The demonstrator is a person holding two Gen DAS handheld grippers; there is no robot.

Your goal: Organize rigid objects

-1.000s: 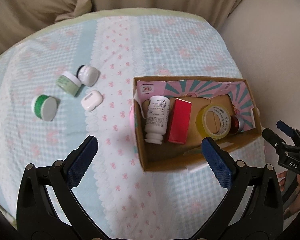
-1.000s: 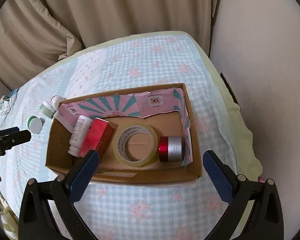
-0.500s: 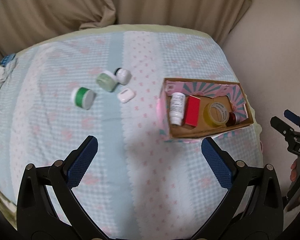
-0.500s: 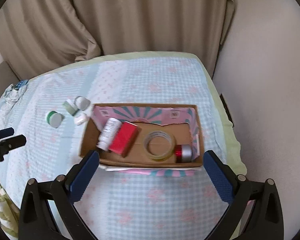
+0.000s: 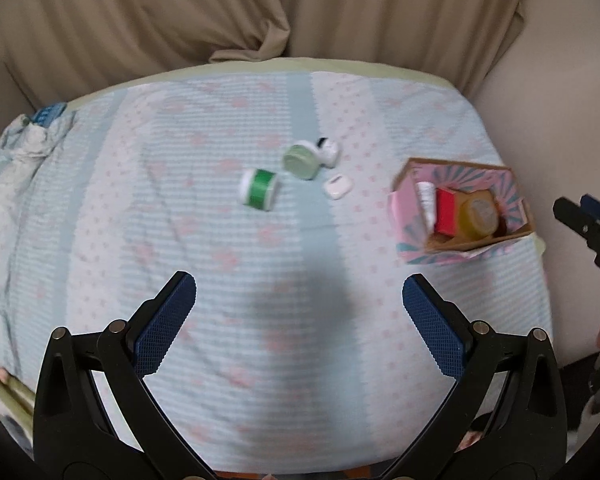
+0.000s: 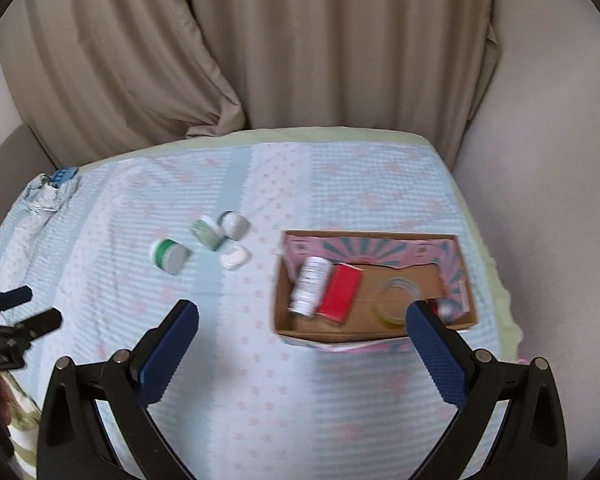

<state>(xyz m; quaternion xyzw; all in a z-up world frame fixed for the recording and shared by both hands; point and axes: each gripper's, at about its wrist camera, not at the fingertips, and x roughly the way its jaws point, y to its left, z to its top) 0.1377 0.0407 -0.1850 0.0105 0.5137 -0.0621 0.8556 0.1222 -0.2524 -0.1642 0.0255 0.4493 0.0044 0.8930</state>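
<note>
we hold both grippers above a bed covered with a pale blue and pink checked quilt (image 6: 300,380), and we take the cardboard box (image 6: 374,334) as our landmark. the box sits toward the right edge of the quilt, its inner walls lined with pink and teal patterned paper. inside it, from its left end, lie a white bottle (image 6: 310,286) on its side, a red box (image 6: 340,292) touching the bottle, a roll of clear tape (image 6: 394,300) lying flat, and at the right end something red and silver (image 6: 444,310) that is too blurred and too hidden behind our right finger to name surely; it may be a small tin.

well to the left of the box, four small things lie loose on the quilt in a close cluster: a white earbud case (image 5: 337,187) nearest the box, a pale green jar (image 5: 300,160) and a white jar (image 5: 327,152) just beyond the case and touching each other, and a green-banded jar (image 5: 260,189) farthest from the box, lying on its side.

our left gripper (image 5: 300,320) hangs over bare quilt, left of and nearer than the box, its blue-padded fingers (image 5: 164,324) spread wide with nothing between them. our right gripper (image 6: 300,348) hovers just in front of the box, fingers likewise released and empty. beige curtains (image 6: 300,60) hang behind the bed.
</note>
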